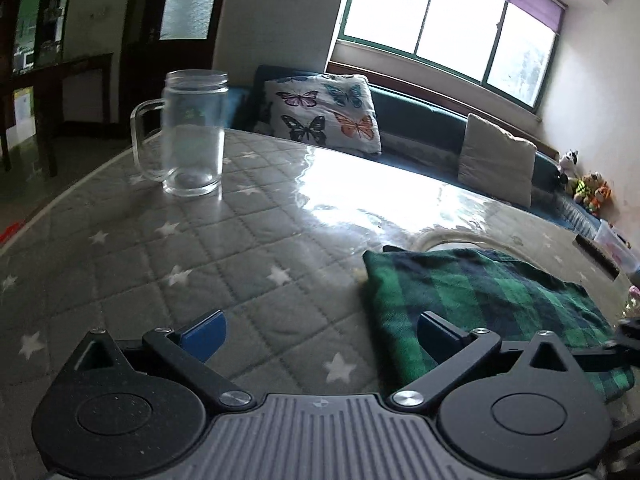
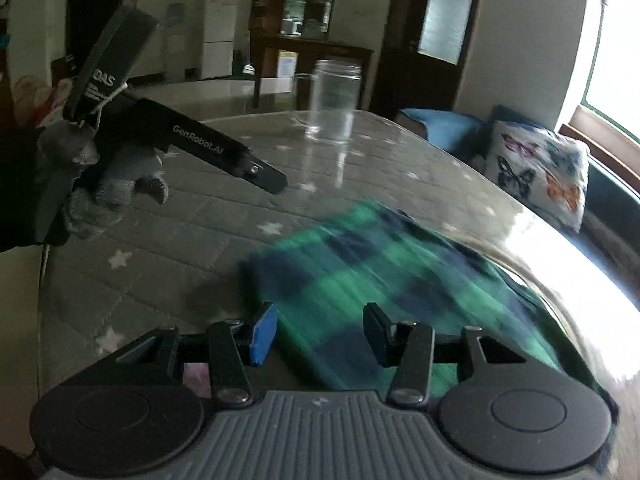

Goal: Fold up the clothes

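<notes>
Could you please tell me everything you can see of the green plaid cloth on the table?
The green plaid cloth is woven-looking fabric checked in green and dark navy. It lies flat and folded into a compact, roughly rectangular stack on the quilted, star-printed table cover, well apart from the glass mug. Both the left gripper and the right gripper are open and hold nothing. The right wrist view shows it blurred.

Two low wrist views across the table (image 1: 120, 248), sharing plaid cloth (image 1: 480, 300), seemingly close.
</notes>
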`<state>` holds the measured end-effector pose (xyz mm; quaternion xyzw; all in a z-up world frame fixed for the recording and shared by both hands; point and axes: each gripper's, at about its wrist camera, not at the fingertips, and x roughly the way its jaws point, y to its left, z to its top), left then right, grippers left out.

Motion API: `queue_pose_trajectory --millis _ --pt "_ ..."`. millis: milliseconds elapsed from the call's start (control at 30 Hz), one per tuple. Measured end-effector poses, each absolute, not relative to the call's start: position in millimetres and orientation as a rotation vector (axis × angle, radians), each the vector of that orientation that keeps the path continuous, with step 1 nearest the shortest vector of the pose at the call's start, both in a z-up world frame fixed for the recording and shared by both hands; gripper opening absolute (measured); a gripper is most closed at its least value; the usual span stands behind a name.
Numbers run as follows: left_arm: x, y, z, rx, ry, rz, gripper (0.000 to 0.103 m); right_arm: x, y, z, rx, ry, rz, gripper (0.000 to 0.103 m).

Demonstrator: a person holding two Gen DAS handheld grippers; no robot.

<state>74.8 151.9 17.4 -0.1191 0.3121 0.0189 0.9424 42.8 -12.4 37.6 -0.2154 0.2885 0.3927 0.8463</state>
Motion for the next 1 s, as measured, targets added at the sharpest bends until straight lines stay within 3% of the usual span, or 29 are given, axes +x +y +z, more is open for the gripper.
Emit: queue_pose_trajectory --millis 300,600,800,1000 --pt "57 169 14 -0.291 0.634 0.067 0.103 42 38 10 -0.503 0.661 0.891 0.046" --pt "61 169 14 -0.355 0.639 0.039 0.103 31 57 5 -0.596 0.588 0.866 0.046" --pt "72 158 10 -0.427 0.665 -0.017 0.103 36 59 3 -0.584 0.574 0.842 0.013" --pt "92 149 0 -0.571 0.724 -0.089 0.103 47 36 27 -0.407 0.582 0.840 0.007"
